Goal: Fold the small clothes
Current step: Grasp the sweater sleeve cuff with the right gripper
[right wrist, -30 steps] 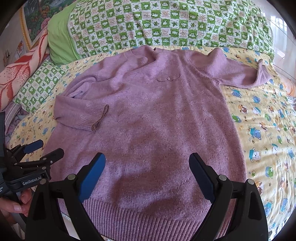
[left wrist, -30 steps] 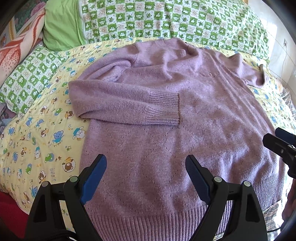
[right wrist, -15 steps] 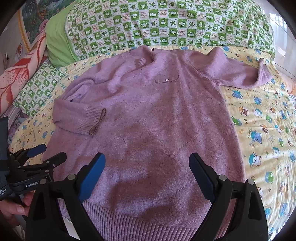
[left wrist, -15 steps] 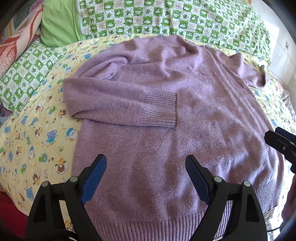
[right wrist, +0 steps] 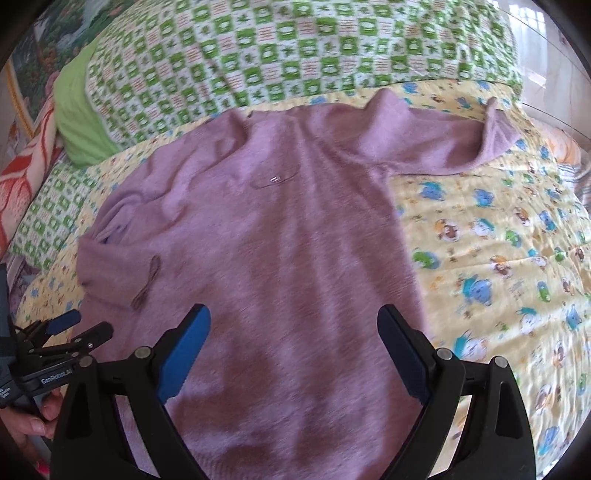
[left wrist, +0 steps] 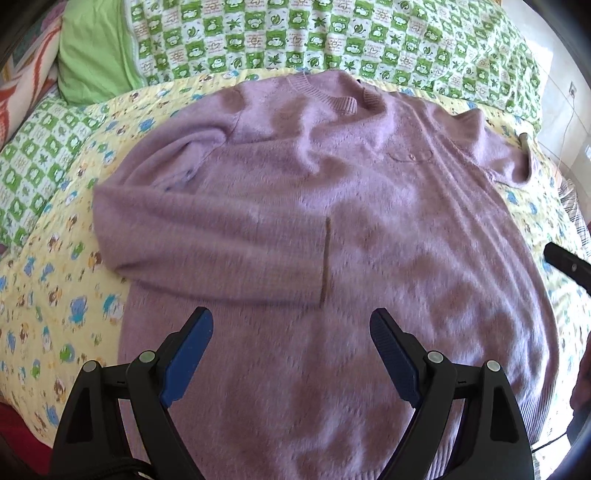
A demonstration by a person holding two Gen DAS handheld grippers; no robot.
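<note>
A lilac knitted sweater (left wrist: pixel 388 229) lies flat on the bed, collar at the far end; it also shows in the right wrist view (right wrist: pixel 288 258). Its left sleeve (left wrist: pixel 207 243) is folded across the chest, cuff near the middle. Its right sleeve (right wrist: pixel 443 144) stretches out to the right. My left gripper (left wrist: pixel 291 332) is open and empty, hovering above the lower body of the sweater, just below the folded cuff. My right gripper (right wrist: pixel 293 328) is open and empty above the sweater's lower middle. The left gripper also shows at the left edge of the right wrist view (right wrist: pixel 79 326).
The bed has a yellow cartoon-print quilt (right wrist: pixel 498 258). A green checked blanket (left wrist: pixel 332 33) and a green pillow (left wrist: pixel 92 55) lie at the head. A red patterned cushion (right wrist: pixel 22 177) is at the left. A tiled wall (right wrist: pixel 554 55) is on the right.
Both grippers have moved forward over the sweater, toward the collar. The hem has dropped out of view below. Both stay open; the sweater has not moved.
</note>
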